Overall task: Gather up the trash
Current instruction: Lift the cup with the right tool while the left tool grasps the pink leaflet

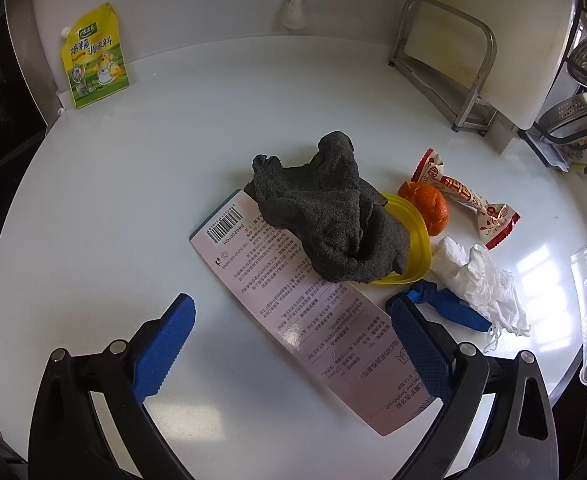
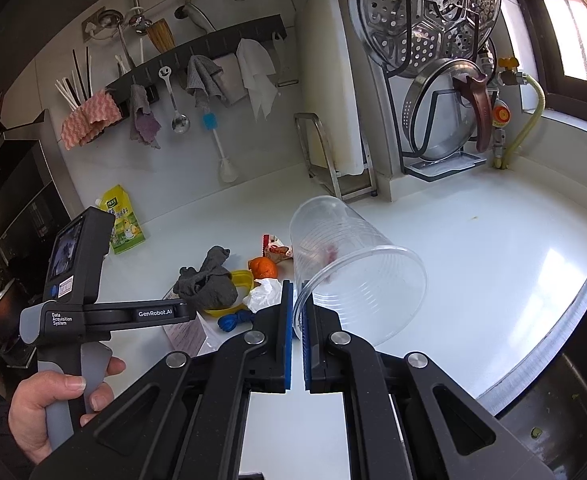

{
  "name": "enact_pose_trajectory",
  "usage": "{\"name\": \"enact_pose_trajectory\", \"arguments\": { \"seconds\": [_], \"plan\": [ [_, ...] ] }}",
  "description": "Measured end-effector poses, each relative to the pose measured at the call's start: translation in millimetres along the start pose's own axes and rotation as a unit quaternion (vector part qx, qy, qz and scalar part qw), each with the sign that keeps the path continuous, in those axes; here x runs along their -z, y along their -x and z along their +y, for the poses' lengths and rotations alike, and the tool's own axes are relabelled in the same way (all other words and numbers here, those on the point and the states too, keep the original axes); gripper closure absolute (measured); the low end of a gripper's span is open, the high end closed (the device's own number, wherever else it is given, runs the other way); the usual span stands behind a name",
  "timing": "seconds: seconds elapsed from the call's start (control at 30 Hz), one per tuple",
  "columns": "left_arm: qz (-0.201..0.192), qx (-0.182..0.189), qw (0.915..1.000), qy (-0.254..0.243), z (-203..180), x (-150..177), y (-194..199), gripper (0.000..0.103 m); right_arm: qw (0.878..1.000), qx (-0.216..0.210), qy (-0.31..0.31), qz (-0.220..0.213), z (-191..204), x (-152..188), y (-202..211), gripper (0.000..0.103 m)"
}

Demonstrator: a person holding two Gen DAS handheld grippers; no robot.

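My left gripper [image 1: 293, 316] is open and empty over a pink printed toothbrush card [image 1: 305, 312] on the white counter. Beyond it a dark grey cloth [image 1: 329, 216] lies on a yellow lid [image 1: 413, 240]. To the right lie an orange peel [image 1: 425, 204], a red-and-white snack wrapper [image 1: 469, 196], crumpled white tissue [image 1: 477, 280] and a blue knotted scrap [image 1: 449, 308]. My right gripper [image 2: 298, 304] is shut on the rim of a clear plastic cup [image 2: 353, 264], held tilted above the counter. The same pile shows in the right wrist view around the grey cloth [image 2: 207, 280].
A yellow seasoning pouch [image 1: 93, 56] leans on the back wall. A metal rack [image 1: 449, 76] with a white cutting board stands at the back right. Steamer lids [image 2: 425, 12] and hanging utensils line the wall. A sink [image 2: 565, 416] lies at the right.
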State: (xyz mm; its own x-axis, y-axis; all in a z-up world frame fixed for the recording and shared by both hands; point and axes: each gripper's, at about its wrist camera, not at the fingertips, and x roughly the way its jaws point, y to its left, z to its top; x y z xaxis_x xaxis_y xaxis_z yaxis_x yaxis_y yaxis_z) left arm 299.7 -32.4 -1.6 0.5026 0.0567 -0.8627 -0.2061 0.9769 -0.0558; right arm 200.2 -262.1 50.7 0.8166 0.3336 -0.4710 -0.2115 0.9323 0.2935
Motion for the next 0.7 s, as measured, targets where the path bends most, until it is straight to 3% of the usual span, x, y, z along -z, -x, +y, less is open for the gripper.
{"name": "enact_pose_trajectory", "arguments": {
  "seconds": [0.33,0.7],
  "plan": [
    [0.007,-0.044,0.9985,-0.031,-9,4,-10,0.006,1.000,-0.002,-0.005,0.003,-3,0,-1,0.099],
    [-0.002,-0.021,0.9997,-0.015,-6,-4,1,0.006,1.000,-0.004,-0.007,0.008,-2,1,-3,0.099]
  ]
}}
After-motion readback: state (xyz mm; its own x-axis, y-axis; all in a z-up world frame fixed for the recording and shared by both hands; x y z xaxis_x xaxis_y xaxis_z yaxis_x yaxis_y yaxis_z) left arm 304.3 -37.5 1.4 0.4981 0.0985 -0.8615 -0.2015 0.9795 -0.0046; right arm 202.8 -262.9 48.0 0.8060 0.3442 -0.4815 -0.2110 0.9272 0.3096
